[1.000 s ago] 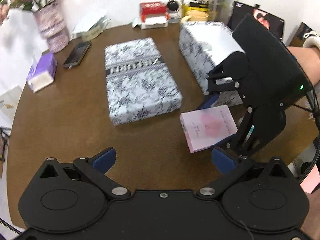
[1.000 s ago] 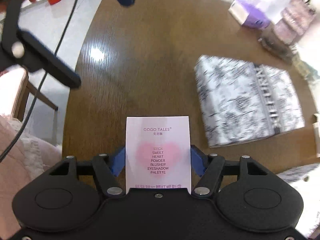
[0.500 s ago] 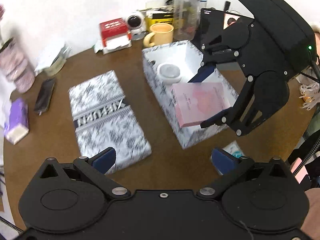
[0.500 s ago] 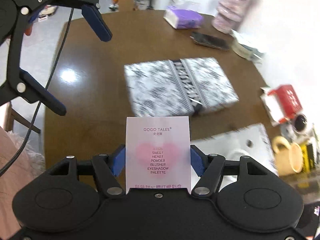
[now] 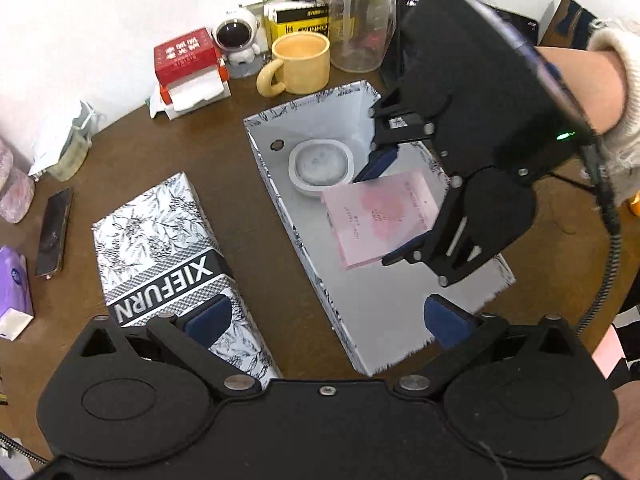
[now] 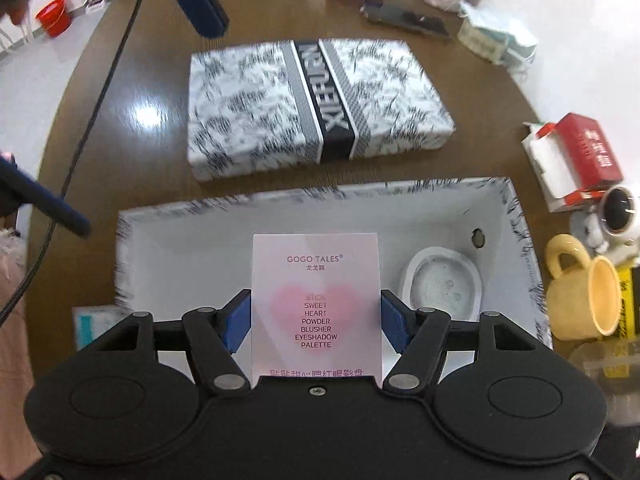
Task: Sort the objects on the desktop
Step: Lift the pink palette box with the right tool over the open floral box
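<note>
- We've got our right gripper pinching the flat pink cardboard palette box by both side edges, held above the open white patterned gift box.
- A round white dish sits inside that box.
- Our left gripper is spread wide with nothing in it, over the box's near end and its patterned lid lying beside it.

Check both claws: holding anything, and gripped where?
Right claw grips the pink palette box by its two long side edges, over the open patterned box. Left claw is open, holding nothing.
</note>
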Tool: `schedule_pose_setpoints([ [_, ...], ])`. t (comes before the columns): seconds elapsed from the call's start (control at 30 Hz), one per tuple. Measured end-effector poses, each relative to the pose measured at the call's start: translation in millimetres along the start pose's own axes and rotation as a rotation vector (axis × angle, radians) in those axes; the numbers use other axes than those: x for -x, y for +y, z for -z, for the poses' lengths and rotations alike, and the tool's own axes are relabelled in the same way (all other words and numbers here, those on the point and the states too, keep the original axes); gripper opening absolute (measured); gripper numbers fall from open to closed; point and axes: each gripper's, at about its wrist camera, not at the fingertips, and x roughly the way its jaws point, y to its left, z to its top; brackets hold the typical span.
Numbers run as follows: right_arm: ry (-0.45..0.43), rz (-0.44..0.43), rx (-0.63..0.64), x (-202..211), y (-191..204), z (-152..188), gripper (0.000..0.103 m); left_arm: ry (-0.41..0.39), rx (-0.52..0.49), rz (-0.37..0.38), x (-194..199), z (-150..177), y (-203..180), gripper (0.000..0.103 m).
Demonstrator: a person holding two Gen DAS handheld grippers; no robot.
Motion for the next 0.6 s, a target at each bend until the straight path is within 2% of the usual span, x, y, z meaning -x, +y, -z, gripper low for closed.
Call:
schedule_pose_setpoints([
  [0.23, 0.028, -0.055, 0.035, -47.5, -21.6, 4.6, 0.069, 0.059, 0.068, -0.025, -29.2, -6.9, 4.8, 0.103],
  [0.6, 0.060, -0.068, 0.082, -73.1, -26.1, 8.6, 0.069, 0.091, 0.131, -0.030, -39.4, -5.0, 6.8, 0.103],
])
